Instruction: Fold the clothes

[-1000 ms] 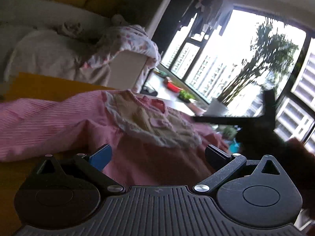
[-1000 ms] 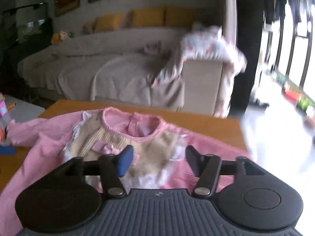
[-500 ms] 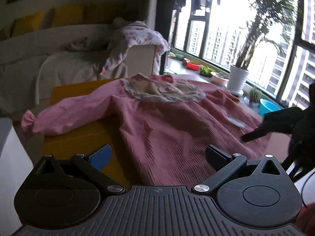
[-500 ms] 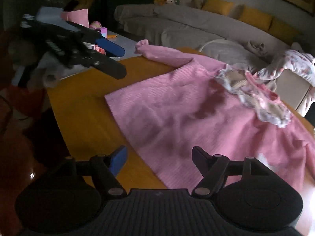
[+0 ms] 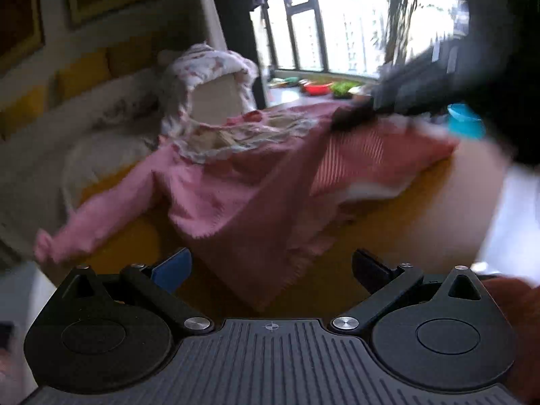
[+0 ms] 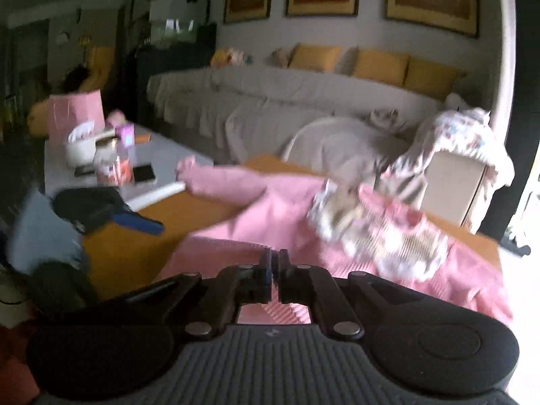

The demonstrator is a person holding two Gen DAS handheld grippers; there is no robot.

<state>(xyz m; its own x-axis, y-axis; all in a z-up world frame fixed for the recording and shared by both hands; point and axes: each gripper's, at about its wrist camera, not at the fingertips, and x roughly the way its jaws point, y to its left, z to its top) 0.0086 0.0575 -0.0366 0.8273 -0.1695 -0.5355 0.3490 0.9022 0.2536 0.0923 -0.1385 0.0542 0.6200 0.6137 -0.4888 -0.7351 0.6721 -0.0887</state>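
Observation:
A pink child's top point(image 5: 243, 189) with a cream frilled bib lies on the orange table point(image 5: 378, 236). Its right side is lifted and folded over toward the middle. My right gripper point(image 6: 274, 270) is shut on the pink top's point(image 6: 270, 216) edge and holds it up; it also shows blurred in the left wrist view point(image 5: 357, 118) at the raised fabric. My left gripper point(image 5: 270, 266) is open and empty, just in front of the top's lower hem. It shows in the right wrist view point(image 6: 135, 221) over the table's left part. One sleeve point(image 5: 87, 226) stretches off to the left.
A grey sofa point(image 6: 287, 108) with yellow cushions and a flowered blanket point(image 6: 465, 135) stands behind the table. A low white table point(image 6: 162, 168) at the left carries a phone, cups and a pink bag. A window with plants point(image 5: 344, 87) is at the right.
My right gripper has shut on the top's right edge and lifted it over toward the middle. My left gripper stayed open and moved close to the hem.

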